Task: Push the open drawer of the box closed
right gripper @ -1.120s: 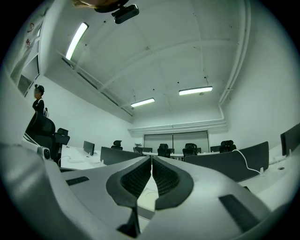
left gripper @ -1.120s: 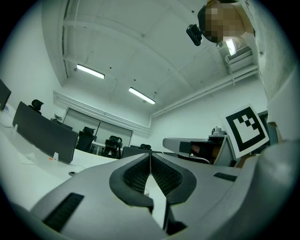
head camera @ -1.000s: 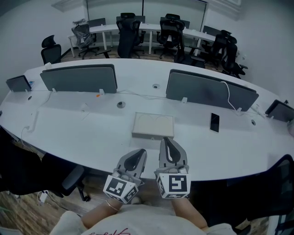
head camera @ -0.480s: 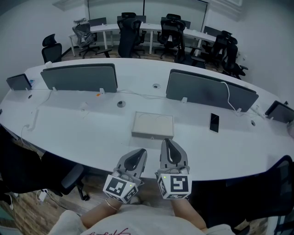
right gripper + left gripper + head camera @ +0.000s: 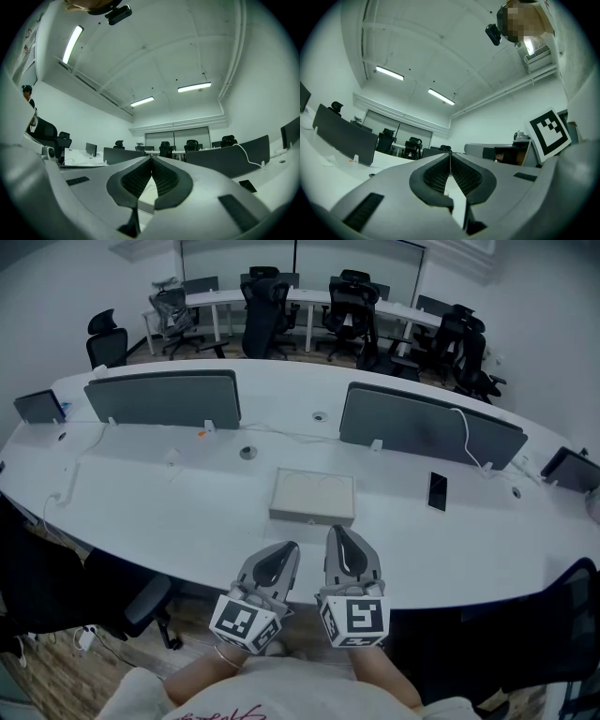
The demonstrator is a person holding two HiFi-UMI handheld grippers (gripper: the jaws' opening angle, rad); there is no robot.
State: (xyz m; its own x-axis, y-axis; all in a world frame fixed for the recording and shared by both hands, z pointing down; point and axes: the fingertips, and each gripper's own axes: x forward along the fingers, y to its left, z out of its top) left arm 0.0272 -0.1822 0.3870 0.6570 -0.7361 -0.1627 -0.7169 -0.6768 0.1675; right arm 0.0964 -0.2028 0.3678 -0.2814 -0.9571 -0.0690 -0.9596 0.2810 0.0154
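A flat white box (image 5: 312,493) lies on the white table (image 5: 169,512), its drawer front (image 5: 311,517) facing me; I cannot tell how far the drawer stands out. My right gripper (image 5: 335,529) is shut and empty, with its tip just short of the box's front right. Slightly farther back, my left gripper (image 5: 292,547) is also shut with nothing in it. In the right gripper view the jaws (image 5: 151,158) meet, and a pale edge of the box (image 5: 146,202) shows below them. The left gripper (image 5: 450,154) has its jaws pressed together in its own view.
Two grey screen dividers (image 5: 164,397) (image 5: 427,432) stand across the table behind the box. A black phone (image 5: 437,489) lies to the box's right, with a white cable (image 5: 466,437) beyond it. Office chairs (image 5: 262,306) fill the back of the room.
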